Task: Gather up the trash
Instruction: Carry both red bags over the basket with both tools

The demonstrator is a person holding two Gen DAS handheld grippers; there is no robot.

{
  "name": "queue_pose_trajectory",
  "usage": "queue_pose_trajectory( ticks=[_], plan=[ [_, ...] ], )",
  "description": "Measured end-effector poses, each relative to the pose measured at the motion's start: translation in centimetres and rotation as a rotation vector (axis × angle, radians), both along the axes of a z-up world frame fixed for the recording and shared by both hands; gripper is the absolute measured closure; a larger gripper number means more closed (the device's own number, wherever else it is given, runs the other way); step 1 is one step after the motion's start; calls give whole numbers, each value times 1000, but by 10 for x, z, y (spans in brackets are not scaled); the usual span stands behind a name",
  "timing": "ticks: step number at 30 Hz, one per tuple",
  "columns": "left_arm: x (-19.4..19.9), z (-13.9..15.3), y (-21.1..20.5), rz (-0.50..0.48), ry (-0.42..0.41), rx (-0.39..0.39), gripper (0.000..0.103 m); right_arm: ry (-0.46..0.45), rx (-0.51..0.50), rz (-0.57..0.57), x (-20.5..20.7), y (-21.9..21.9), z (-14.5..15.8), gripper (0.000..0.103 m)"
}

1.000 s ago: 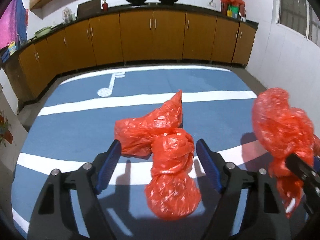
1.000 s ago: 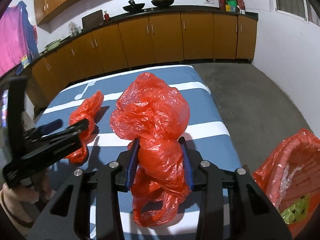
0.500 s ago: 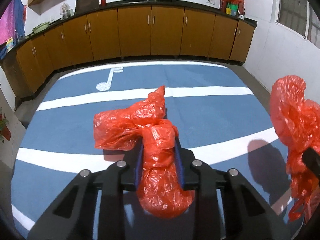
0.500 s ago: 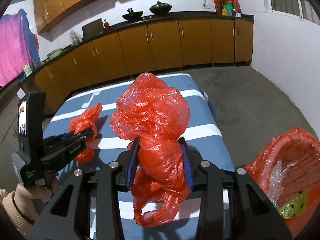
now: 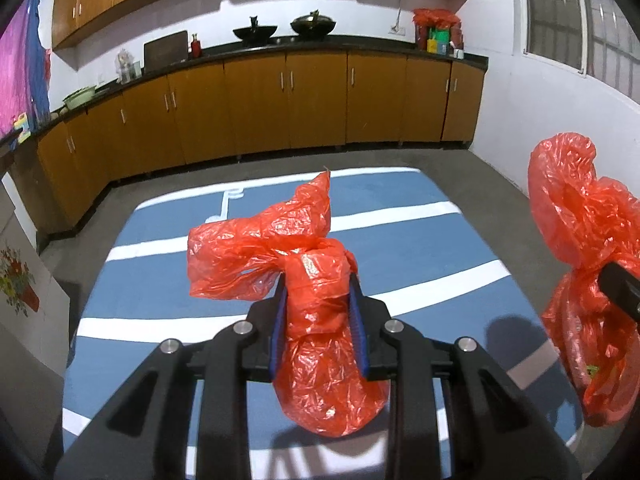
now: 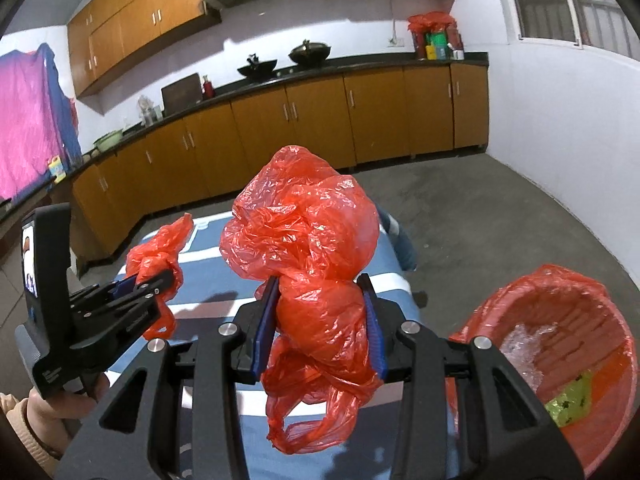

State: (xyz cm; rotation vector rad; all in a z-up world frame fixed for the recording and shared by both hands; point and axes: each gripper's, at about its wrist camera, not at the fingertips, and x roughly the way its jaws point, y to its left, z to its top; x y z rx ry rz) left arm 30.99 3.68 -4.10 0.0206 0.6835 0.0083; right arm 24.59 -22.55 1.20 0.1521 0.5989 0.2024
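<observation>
Your left gripper [image 5: 318, 326] pinches a small knotted red plastic bag [image 5: 308, 300] above the blue white-striped mat [image 5: 420, 248]; your right gripper [image 6: 320, 322] clamps a larger crumpled red plastic bag [image 6: 308, 256], beside the red-lined bin [image 6: 560, 320]; no writing readable

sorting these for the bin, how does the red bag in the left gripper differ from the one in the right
The left gripper's bag is smaller and knotted, with a flat tail sticking out sideways; the right gripper's bag is bigger and puffier on top.
The left bag ends in a rounded, closed lump; the right bag trails loose loops below.
Both are crinkled red plastic, pinched mid-length and lifted off the blue striped cloth.
</observation>
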Motion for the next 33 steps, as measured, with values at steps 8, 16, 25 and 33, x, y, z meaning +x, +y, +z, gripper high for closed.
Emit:
queue_pose_trajectory(
  ticks=[8,16,25,33],
  plan=[
    [-25,26,-19,-44,-43,9,75,-31,17,-44,-23,-12,8,63],
    [-41,46,-38,-93,-77,9,75,-57,33,-88,-41,-34,16,63],
    [-58,57,-80,-188,-83,-16,75,-72,42,-164,-61,-63,23,63],
    [-68,56,-136,-307,-70,-40,75,-64,53,-269,-77,-105,21,63]
  ],
)
